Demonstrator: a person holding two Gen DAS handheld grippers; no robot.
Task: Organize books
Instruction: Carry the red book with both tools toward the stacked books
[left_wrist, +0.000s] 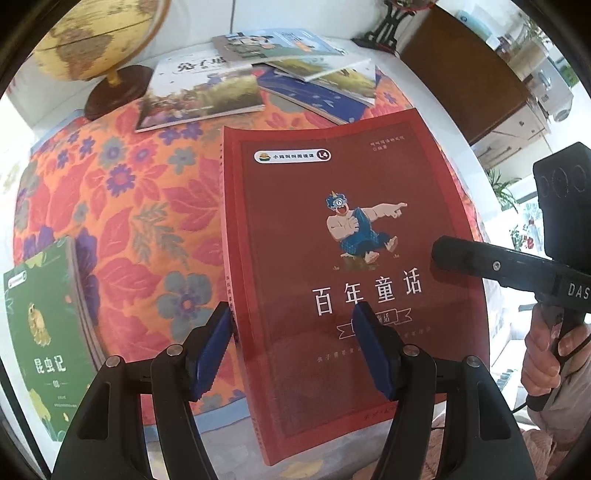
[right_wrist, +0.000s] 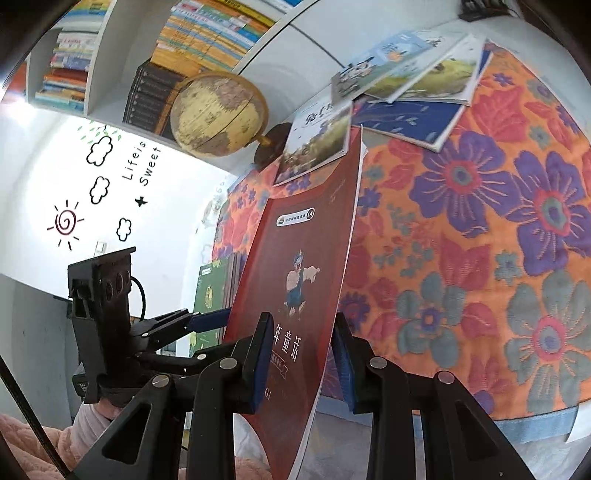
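Observation:
A red book (left_wrist: 332, 229) with a cartoon figure and white title is lifted off the floral cloth (left_wrist: 147, 206) and tilted. My right gripper (right_wrist: 301, 363) is shut on its open edge, one pad on the cover and one behind it. In the left wrist view a right finger (left_wrist: 465, 260) lies on the cover's right side. My left gripper (left_wrist: 291, 350) stands open in front of the book, its left pad by the spine and its right pad over the title. A green book (left_wrist: 40, 332) lies at the cloth's left edge.
Several picture books (left_wrist: 207, 92) lie fanned at the far side, a blue one (left_wrist: 314, 96) among them. A globe (left_wrist: 99, 40) stands at the back left. A full bookshelf (right_wrist: 207, 33) rises behind the table. A person's hand (left_wrist: 546, 350) holds the right gripper's handle.

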